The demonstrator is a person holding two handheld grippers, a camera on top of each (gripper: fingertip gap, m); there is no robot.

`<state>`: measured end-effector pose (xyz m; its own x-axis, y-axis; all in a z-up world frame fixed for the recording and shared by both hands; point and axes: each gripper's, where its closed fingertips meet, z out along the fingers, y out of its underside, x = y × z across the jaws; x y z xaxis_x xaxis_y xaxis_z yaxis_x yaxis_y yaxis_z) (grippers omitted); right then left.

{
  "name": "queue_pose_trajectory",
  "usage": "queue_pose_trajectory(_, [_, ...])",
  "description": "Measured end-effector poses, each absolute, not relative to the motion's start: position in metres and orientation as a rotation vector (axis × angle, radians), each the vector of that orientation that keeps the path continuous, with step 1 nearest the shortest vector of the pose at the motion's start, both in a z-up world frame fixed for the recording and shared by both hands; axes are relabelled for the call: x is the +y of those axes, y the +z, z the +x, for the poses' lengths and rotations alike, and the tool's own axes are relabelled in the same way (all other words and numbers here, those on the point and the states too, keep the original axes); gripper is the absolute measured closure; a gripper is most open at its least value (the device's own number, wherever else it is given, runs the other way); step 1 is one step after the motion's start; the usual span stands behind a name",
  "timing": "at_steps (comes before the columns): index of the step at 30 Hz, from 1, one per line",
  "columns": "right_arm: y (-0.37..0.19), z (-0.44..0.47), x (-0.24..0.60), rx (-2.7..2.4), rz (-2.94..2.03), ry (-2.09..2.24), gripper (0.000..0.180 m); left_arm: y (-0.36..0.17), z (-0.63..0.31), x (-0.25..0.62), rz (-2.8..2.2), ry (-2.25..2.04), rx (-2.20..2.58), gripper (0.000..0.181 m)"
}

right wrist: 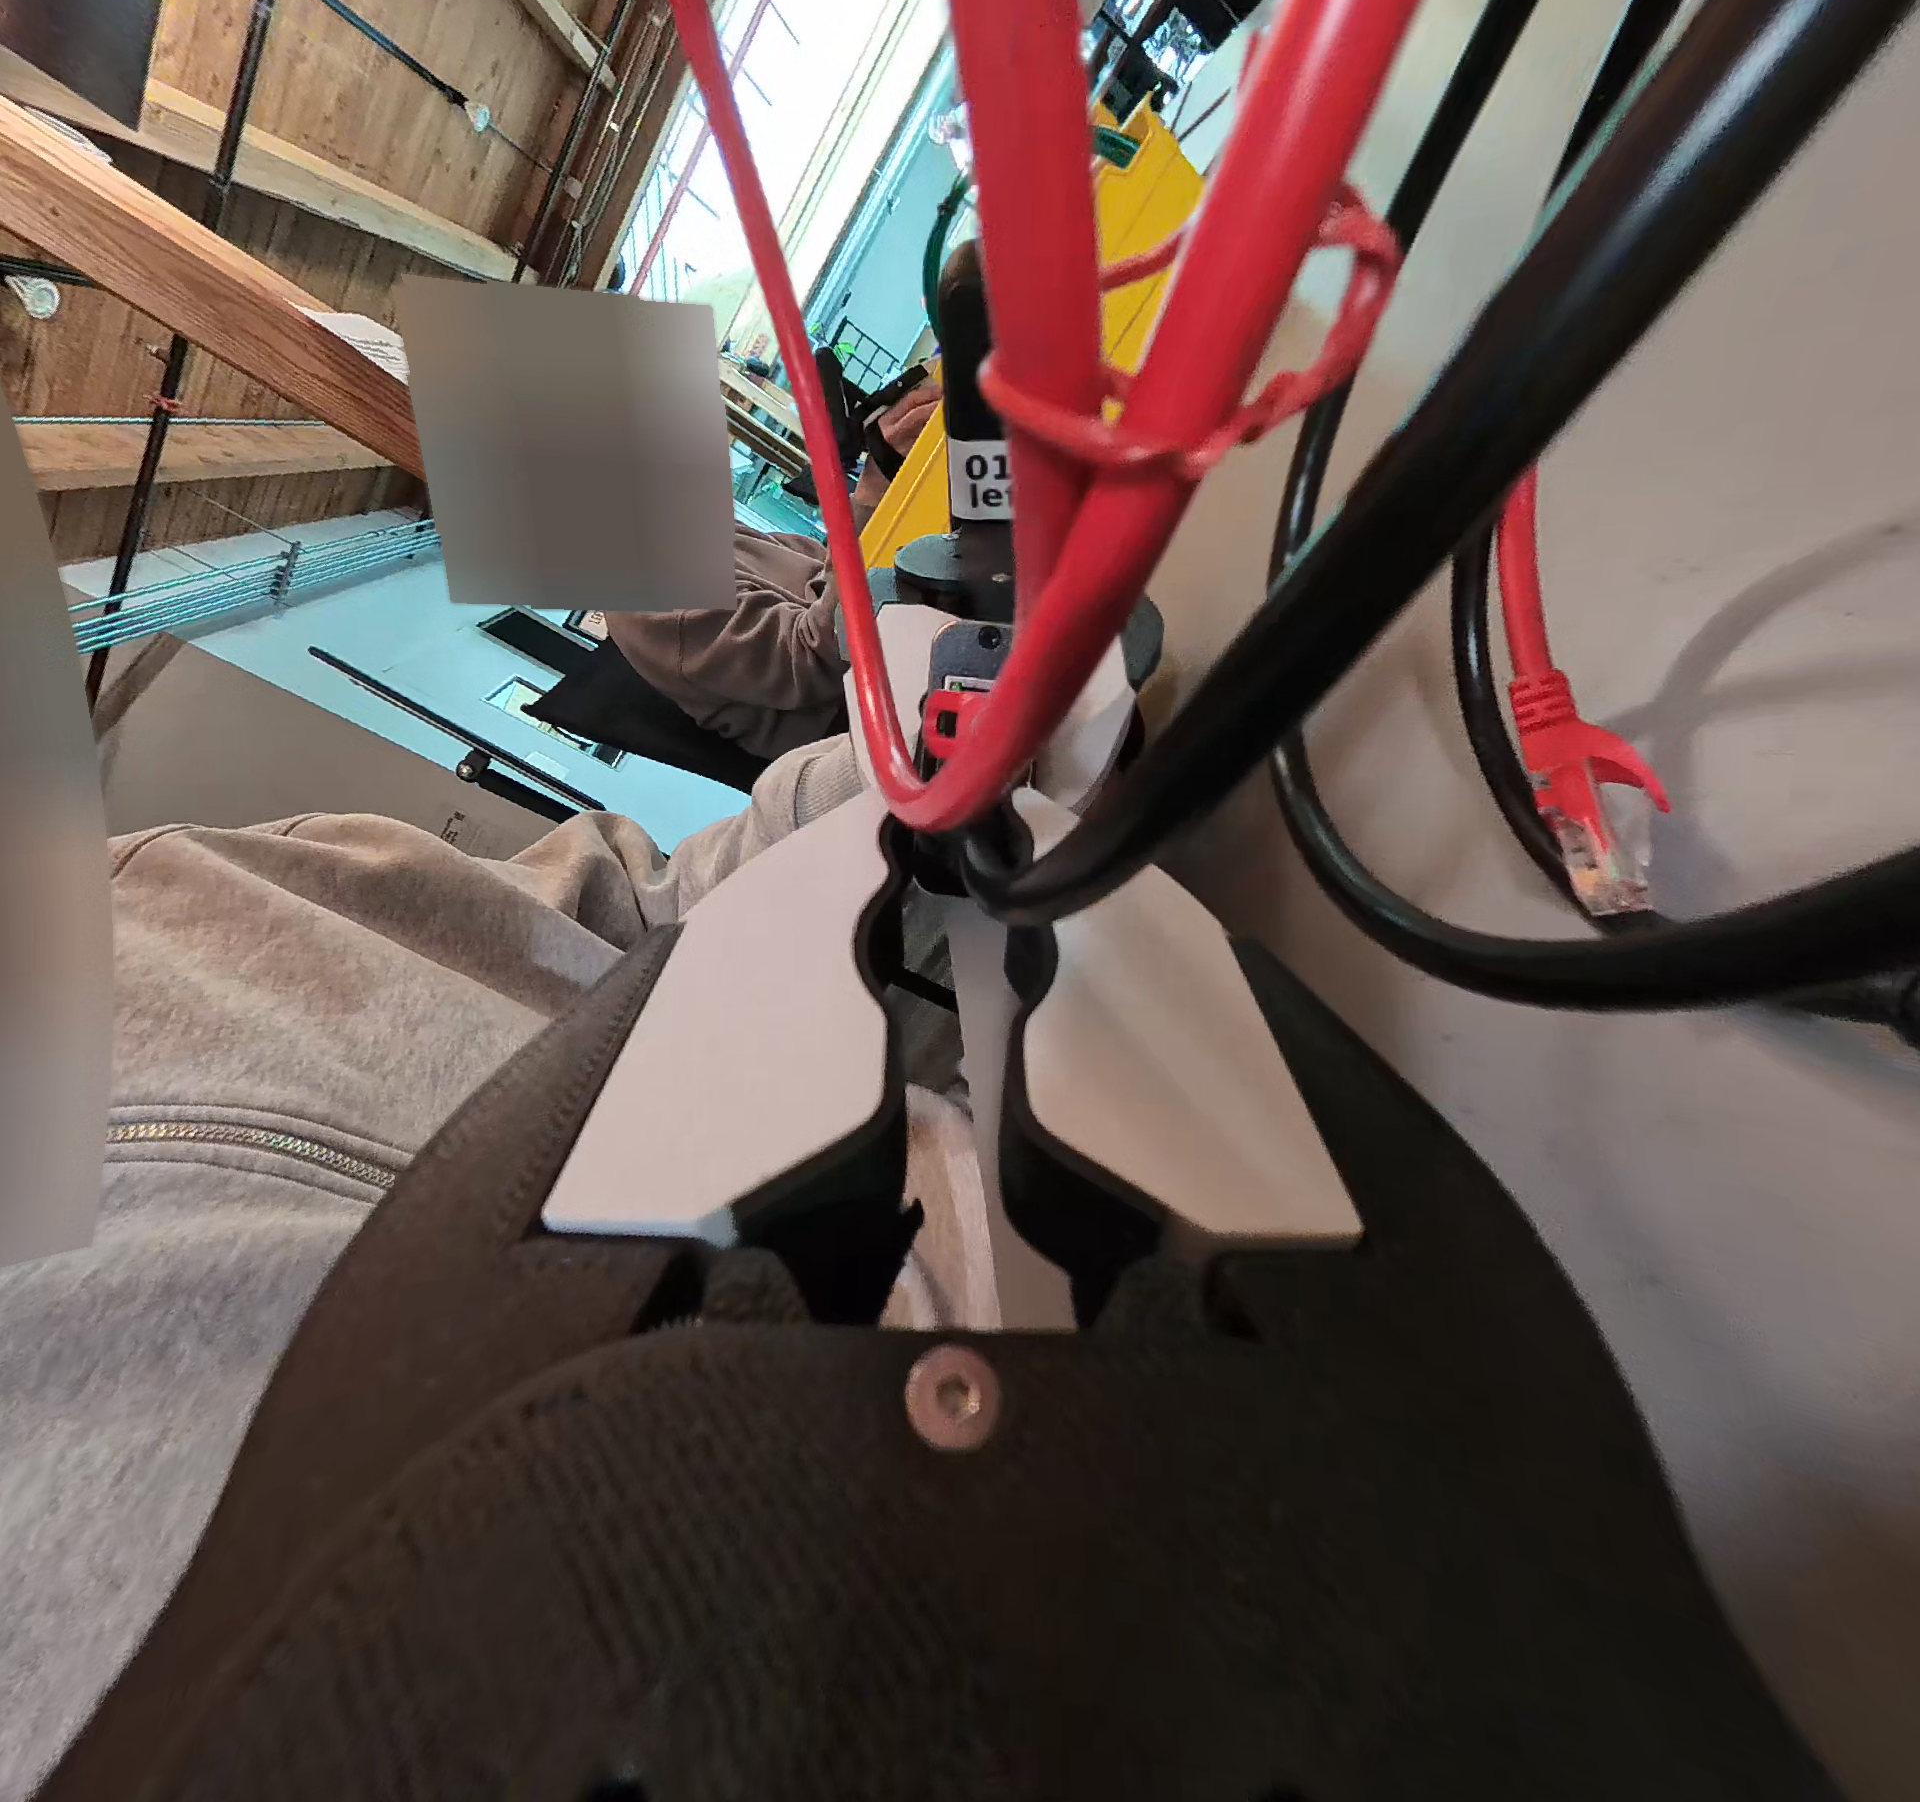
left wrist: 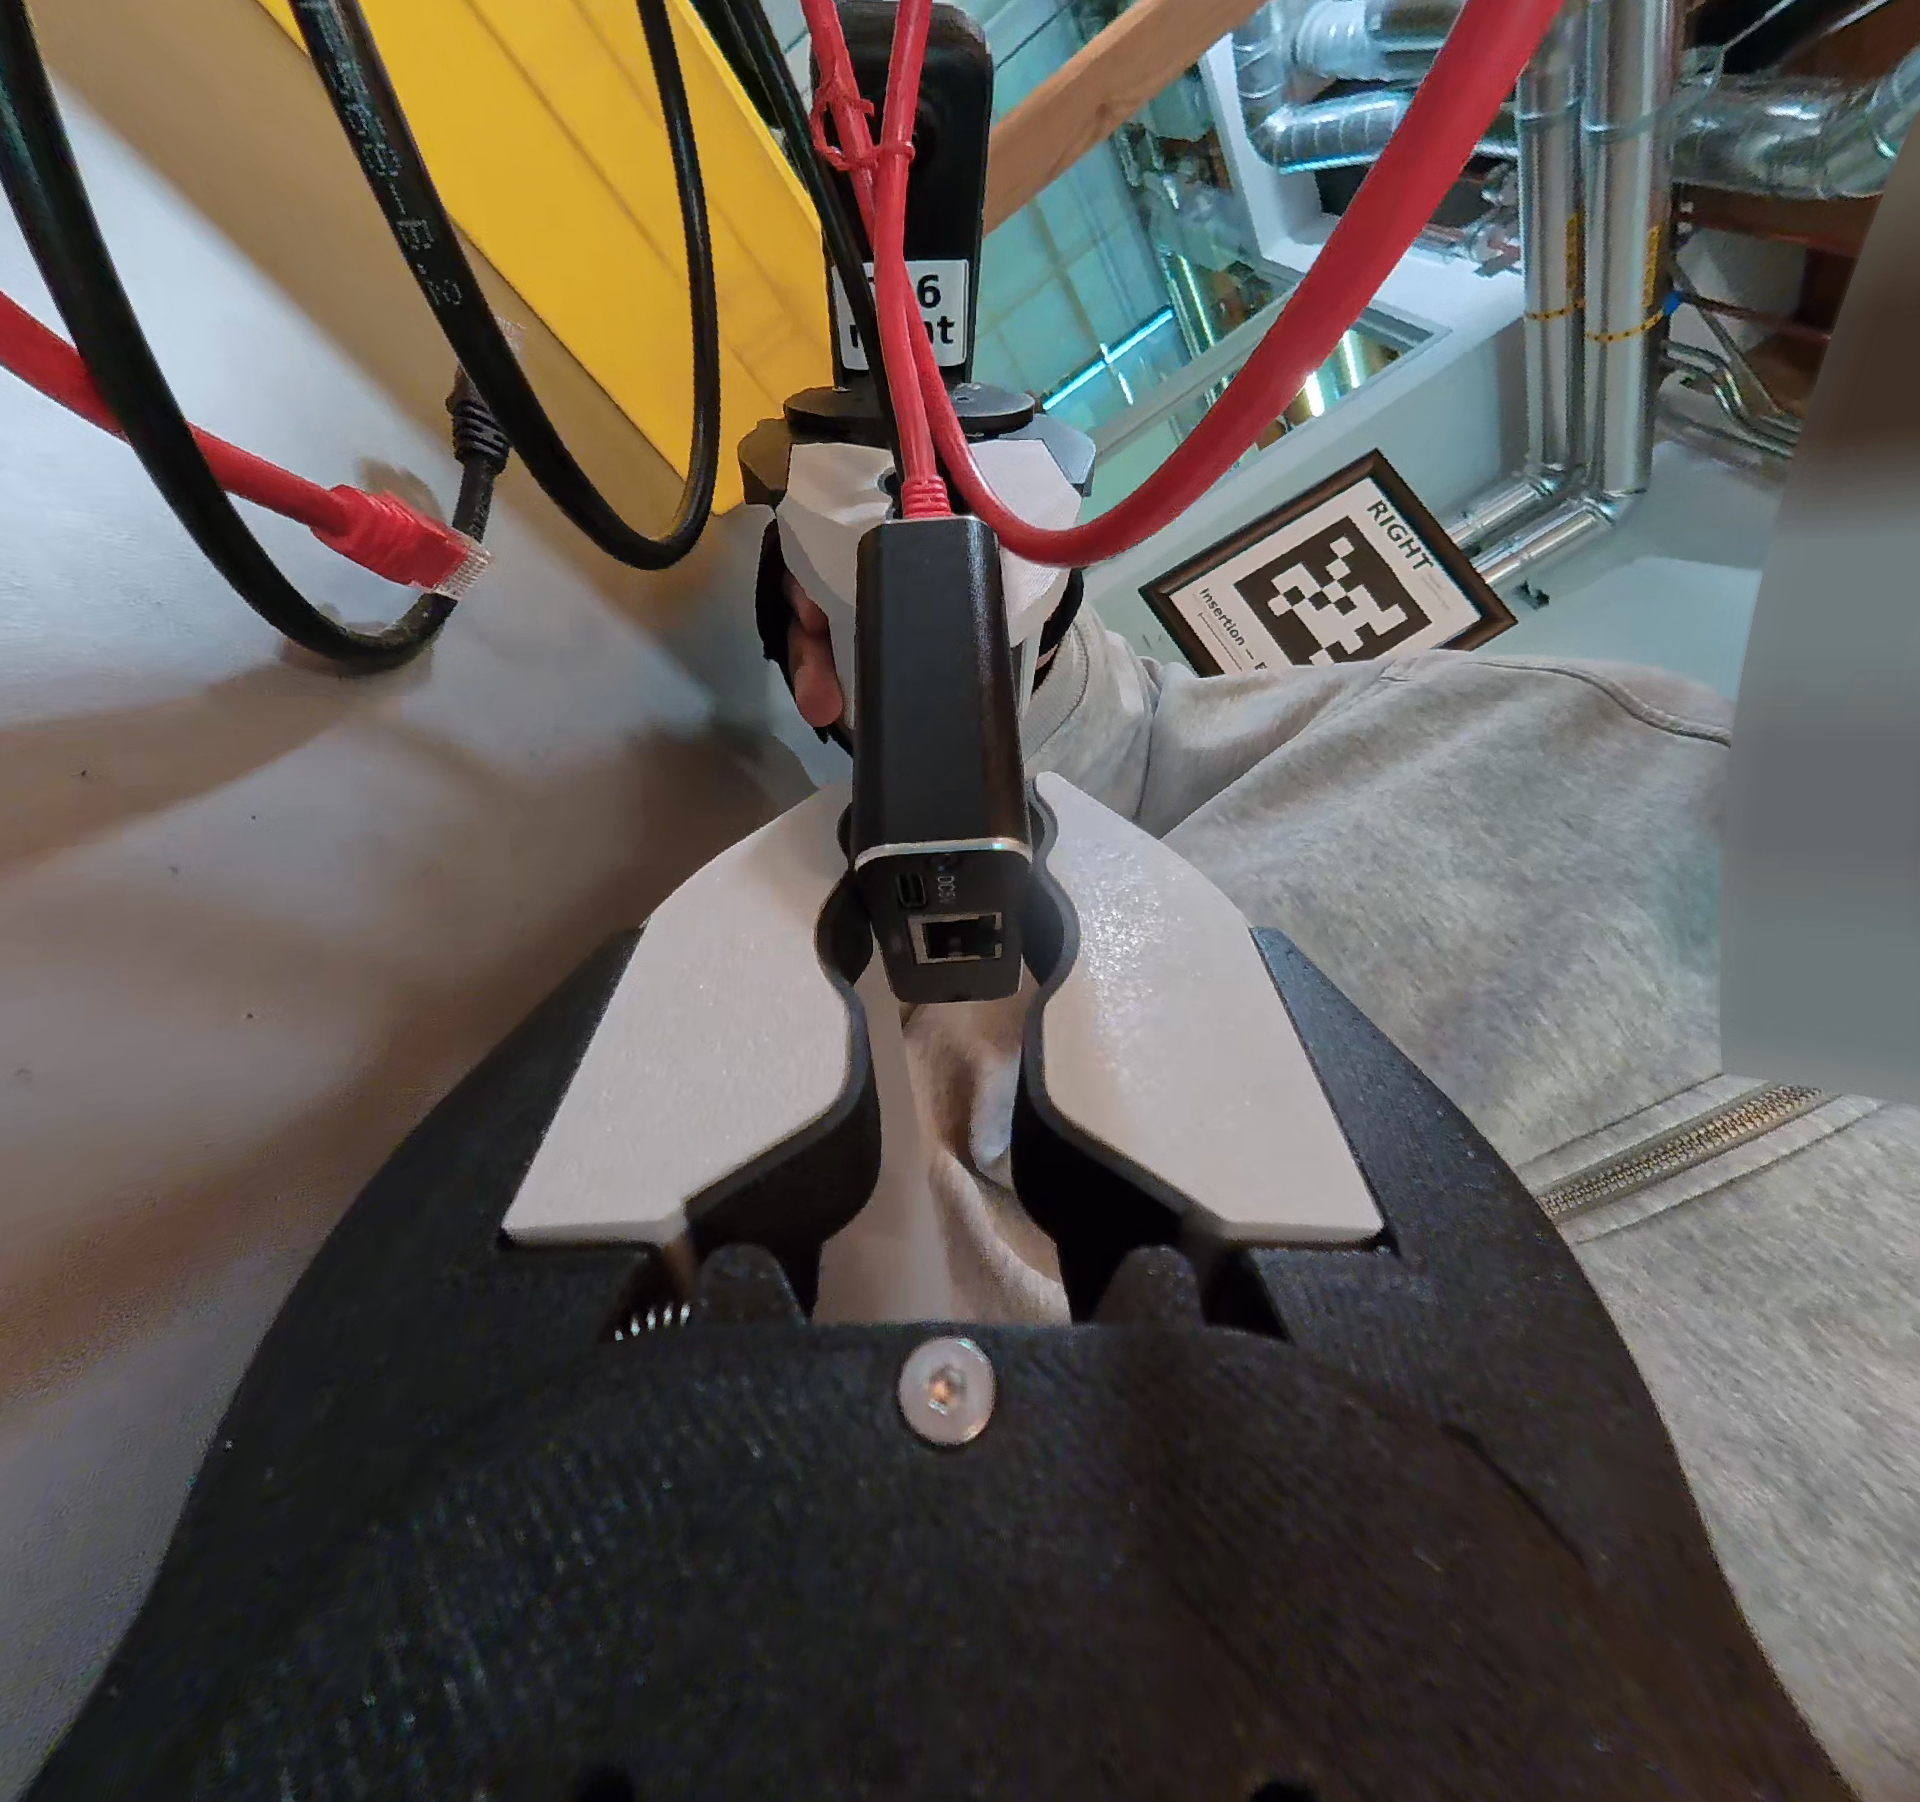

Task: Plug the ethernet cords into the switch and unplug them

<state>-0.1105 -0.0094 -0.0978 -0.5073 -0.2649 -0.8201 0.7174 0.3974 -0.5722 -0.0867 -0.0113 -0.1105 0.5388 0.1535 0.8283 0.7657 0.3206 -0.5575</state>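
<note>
Black and slim, the switch is seen clamped between the white fingers of the left gripper, one empty port facing the camera. Its far end is partly hidden; a red cord is plugged in there. The right gripper is seen nearly closed, with a black cord pinched at its tips, though the exact contact is hard to make out behind looped cables. A loose red plug lies on the grey table. Blurred patches cover parts of both views.
</note>
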Motion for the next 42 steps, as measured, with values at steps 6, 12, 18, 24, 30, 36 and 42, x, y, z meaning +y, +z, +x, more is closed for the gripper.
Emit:
queue_pose_trajectory(6, [-0.102,-0.109,-0.008,1.734,0.397,-1.258,0.166,-0.114,-0.085,-0.01,-1.242,-0.477,-0.961,0.156])
queue_pose_trajectory(12, [-0.104,-0.108,-0.009,1.727,0.402,-1.261,0.166,-0.115,-0.087,-0.011,-1.229,-0.466,-0.984,0.156])
queue_pose_trajectory(18, [-0.104,-0.11,-0.01,1.733,0.406,-1.286,0.167,-0.113,-0.091,-0.011,-1.202,-0.444,-0.995,0.156])
queue_pose_trajectory(24, [-0.104,-0.109,-0.01,1.735,0.404,-1.299,0.167,-0.113,-0.092,-0.01,-1.188,-0.442,-1.0,0.157])
queue_pose_trajectory(30, [-0.105,-0.105,-0.01,1.752,0.38,-1.293,0.166,-0.112,-0.091,-0.009,-1.19,-0.439,-0.998,0.157])
queue_pose_trajectory(36, [-0.099,-0.104,-0.011,1.74,0.366,-1.325,0.166,-0.104,-0.094,-0.014,-1.141,-0.437,-0.981,0.156])
queue_pose_trajectory(42, [-0.092,-0.11,-0.016,1.751,0.341,-1.419,0.152,-0.093,-0.096,-0.02,-1.033,-0.486,-0.97,0.156])
